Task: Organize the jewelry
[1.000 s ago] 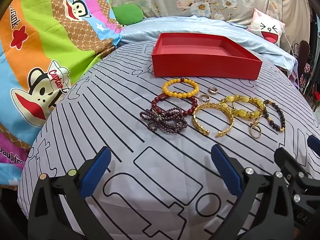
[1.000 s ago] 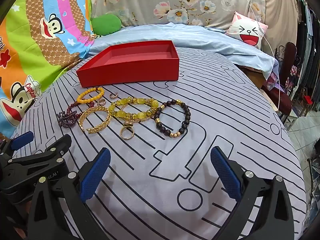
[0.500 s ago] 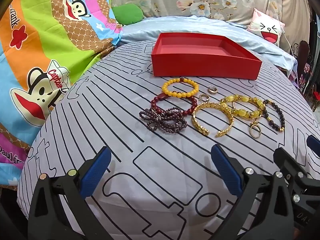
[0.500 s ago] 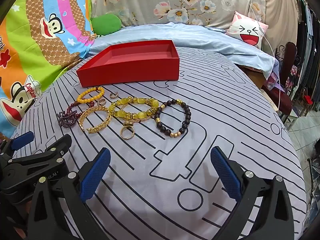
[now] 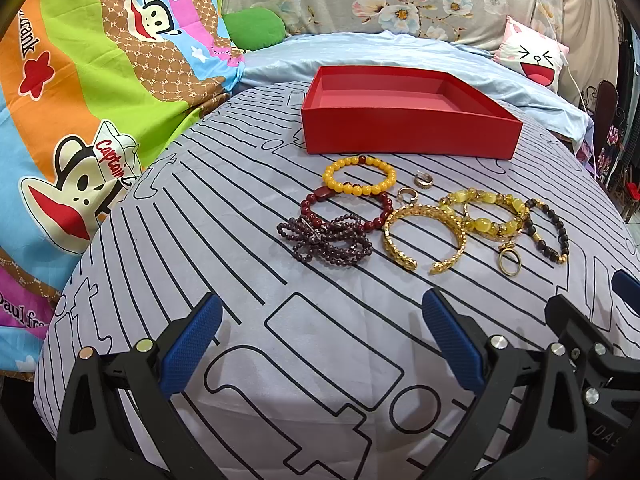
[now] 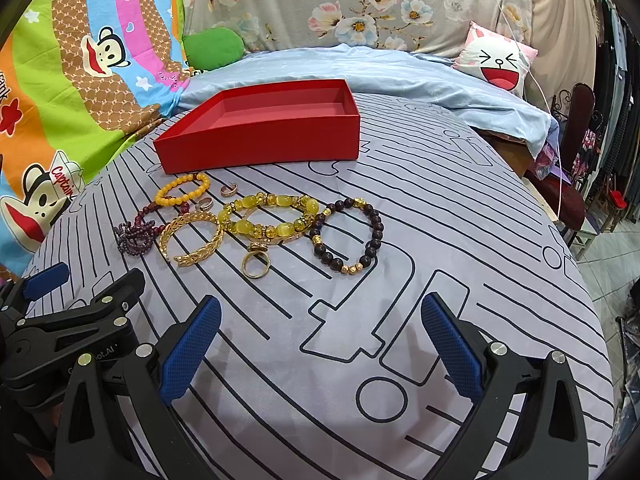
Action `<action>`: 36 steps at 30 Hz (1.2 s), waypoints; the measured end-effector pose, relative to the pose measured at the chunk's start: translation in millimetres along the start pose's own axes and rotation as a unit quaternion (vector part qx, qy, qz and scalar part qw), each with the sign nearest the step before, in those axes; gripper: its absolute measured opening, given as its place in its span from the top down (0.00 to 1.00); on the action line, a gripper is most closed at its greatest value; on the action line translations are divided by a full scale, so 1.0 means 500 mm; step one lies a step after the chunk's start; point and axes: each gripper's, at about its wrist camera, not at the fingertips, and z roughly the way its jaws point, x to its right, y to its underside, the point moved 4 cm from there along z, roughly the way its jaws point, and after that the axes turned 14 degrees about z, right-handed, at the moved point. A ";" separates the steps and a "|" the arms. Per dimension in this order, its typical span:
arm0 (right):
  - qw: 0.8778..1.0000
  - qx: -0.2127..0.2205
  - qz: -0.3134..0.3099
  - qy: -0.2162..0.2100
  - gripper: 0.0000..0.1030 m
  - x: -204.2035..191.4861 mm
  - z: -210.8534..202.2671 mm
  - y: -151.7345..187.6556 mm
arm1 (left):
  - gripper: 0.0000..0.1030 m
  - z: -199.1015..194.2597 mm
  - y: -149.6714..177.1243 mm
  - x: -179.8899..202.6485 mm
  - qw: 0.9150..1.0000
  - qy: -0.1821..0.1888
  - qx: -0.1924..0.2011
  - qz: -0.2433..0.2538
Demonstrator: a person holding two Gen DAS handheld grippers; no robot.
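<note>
An empty red box stands on the grey lined cloth. In front of it lie an orange bead bracelet, a dark red bead bracelet, a purple bead strand, a gold cuff, a yellow stone bracelet, a dark bead bracelet and three rings. My left gripper and right gripper are open, empty, and short of the jewelry.
A cartoon-print blanket lies at the left. A blue sheet, a green cushion and a smiling-face pillow lie behind the box. The surface drops to a tiled floor at the right.
</note>
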 end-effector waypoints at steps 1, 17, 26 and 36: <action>1.000 0.000 0.000 0.000 0.06 0.000 0.000 0.000 | 0.07 0.000 0.000 0.000 1.000 0.000 0.000 0.000; 1.000 0.000 0.001 0.000 0.06 0.000 0.000 0.000 | 0.07 -0.005 0.000 0.015 1.000 0.001 0.003 -0.001; 1.000 0.000 0.001 -0.001 0.06 0.000 -0.001 0.000 | 0.07 -0.005 0.000 0.015 1.000 0.002 0.003 -0.001; 1.000 0.000 0.001 -0.001 0.06 0.000 -0.001 0.000 | 0.07 -0.005 0.000 0.014 1.000 0.001 0.003 -0.001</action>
